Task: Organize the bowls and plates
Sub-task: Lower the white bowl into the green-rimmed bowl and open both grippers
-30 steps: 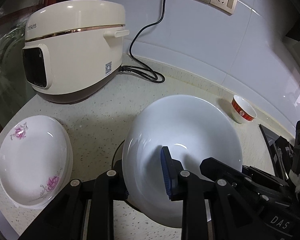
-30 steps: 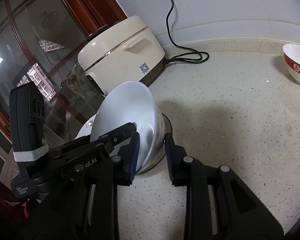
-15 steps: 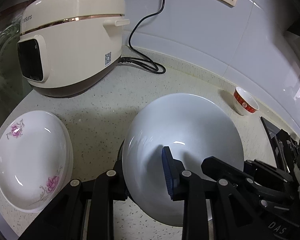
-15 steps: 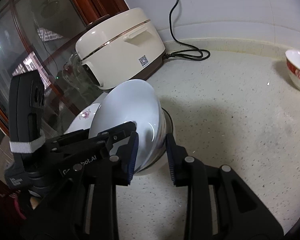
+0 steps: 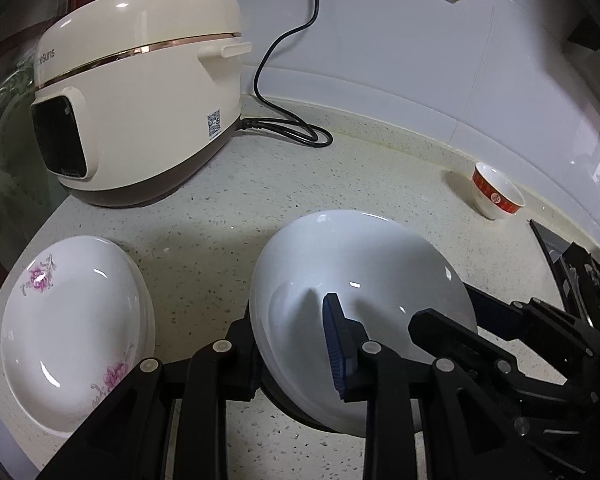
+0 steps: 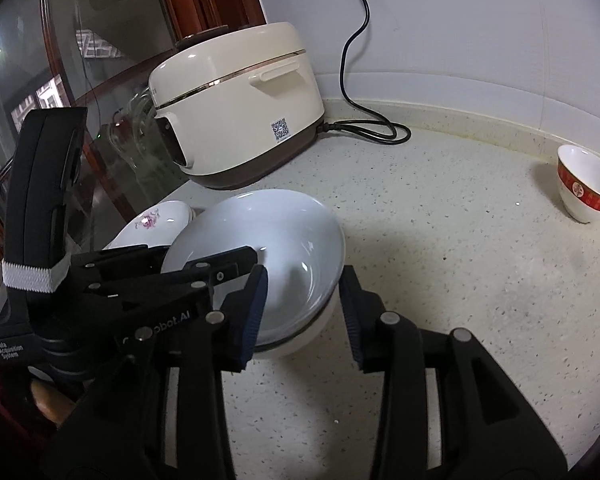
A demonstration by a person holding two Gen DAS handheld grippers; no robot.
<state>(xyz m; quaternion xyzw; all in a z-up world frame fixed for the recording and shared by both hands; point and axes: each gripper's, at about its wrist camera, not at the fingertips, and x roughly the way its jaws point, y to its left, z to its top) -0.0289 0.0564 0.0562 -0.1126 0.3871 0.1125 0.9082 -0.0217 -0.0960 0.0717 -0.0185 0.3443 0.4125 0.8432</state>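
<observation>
Speckled counter (image 6: 440, 280), rice cooker (image 5: 140, 100) behind. Your left gripper (image 5: 296, 356) pinches the white plate (image 5: 360, 280) rim; right gripper (image 6: 304, 312) jaws are opening, straddling it untouched. Next: carry it to the floral plates (image 5: 72, 340).

white bowl (image 5: 360, 276) — tilted | flowered plates (image 5: 72, 332) — stacked beside | red-banded cup (image 5: 496, 196) — upright
</observation>
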